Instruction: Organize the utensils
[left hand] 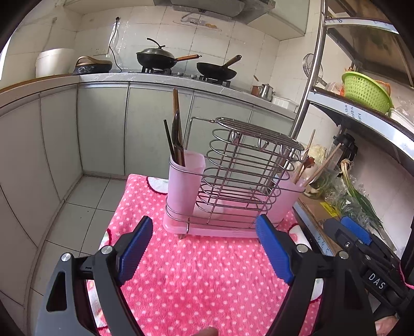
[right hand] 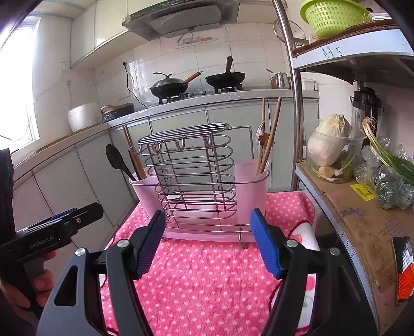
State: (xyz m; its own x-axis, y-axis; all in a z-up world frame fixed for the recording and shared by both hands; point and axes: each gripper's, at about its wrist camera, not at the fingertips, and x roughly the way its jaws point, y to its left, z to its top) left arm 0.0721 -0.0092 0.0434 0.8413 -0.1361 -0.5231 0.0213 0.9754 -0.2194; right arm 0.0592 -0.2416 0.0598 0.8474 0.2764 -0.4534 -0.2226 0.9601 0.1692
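A wire utensil rack [left hand: 233, 178] [right hand: 191, 175] with two pink cups stands on a pink dotted cloth [left hand: 196, 271] [right hand: 207, 284]. The left cup [left hand: 185, 178] [right hand: 145, 188] holds a black spoon [right hand: 116, 160] and dark chopsticks [left hand: 177, 139]. The right cup [left hand: 287, 196] [right hand: 252, 191] holds wooden chopsticks [right hand: 269, 137] and a clear spoon. My left gripper [left hand: 204, 248] is open in front of the rack, nothing between its blue pads. My right gripper [right hand: 207, 240] is also open and empty, just short of the rack's base. It also shows at the right edge [left hand: 354, 232] of the left wrist view.
A metal shelf unit [right hand: 362, 196] stands at the right with cabbage [right hand: 328, 142], green onions and a green basket [right hand: 333, 15]. Behind are grey cabinets and a counter with two woks [left hand: 160, 56] [left hand: 217, 71]. A hand holds the left gripper's handle [right hand: 38, 243].
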